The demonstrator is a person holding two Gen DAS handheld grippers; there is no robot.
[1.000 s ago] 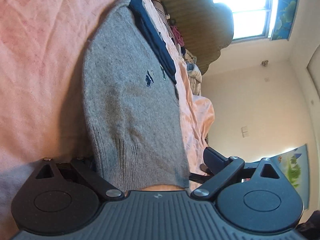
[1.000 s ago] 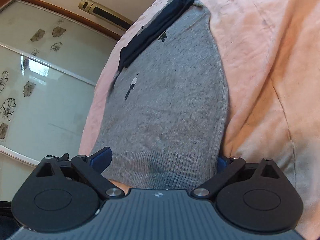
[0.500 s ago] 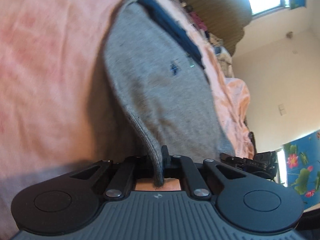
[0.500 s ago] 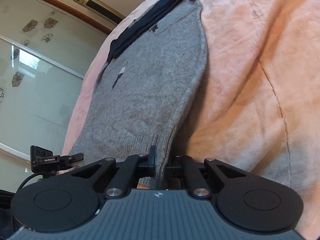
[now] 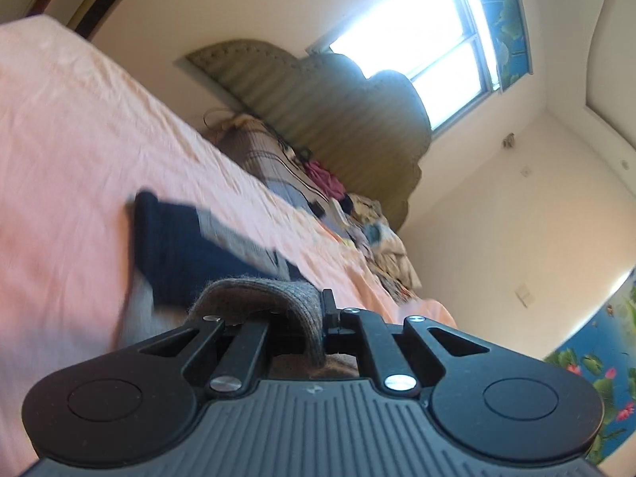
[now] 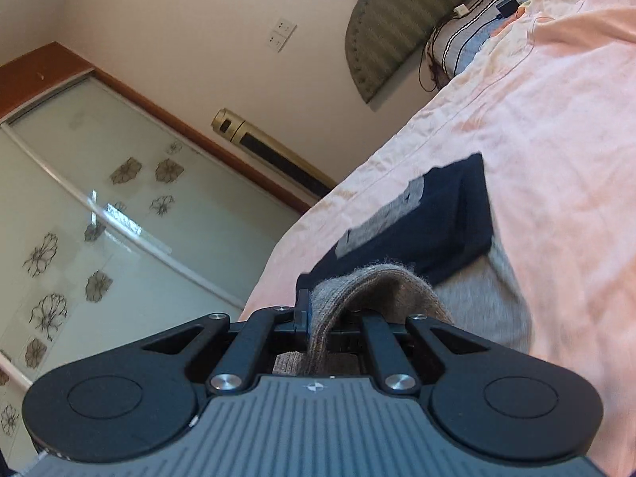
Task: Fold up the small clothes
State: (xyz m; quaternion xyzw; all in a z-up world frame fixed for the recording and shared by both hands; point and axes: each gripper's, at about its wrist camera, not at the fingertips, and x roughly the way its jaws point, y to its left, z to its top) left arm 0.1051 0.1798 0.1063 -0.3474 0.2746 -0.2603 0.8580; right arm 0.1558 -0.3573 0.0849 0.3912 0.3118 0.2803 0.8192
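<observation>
A small grey knitted sweater (image 5: 274,298) with a navy collar band (image 5: 187,254) lies on a pink bedsheet (image 5: 79,139). My left gripper (image 5: 320,318) is shut on the sweater's ribbed hem, which arches up over its fingers. In the right wrist view the same grey sweater (image 6: 373,282) is pinched at its hem by my right gripper (image 6: 318,318), also shut. The navy collar (image 6: 445,222) lies flat just beyond the lifted hem, and the grey body (image 6: 501,302) trails down to the sheet (image 6: 556,119). Both views are tilted and blurred.
At the bed's far end are a padded headboard (image 5: 338,107), a striped pillow (image 5: 266,159) and a heap of crumpled clothes (image 5: 377,238). A bright window (image 5: 429,39) is behind. In the right wrist view a sliding glass wardrobe door (image 6: 99,218), cables and a charger (image 6: 505,4) show.
Both grippers went from open around the hem to shut on it, then lifted it and carried it forward toward the navy collar. The views swung up toward the headboard and walls.
</observation>
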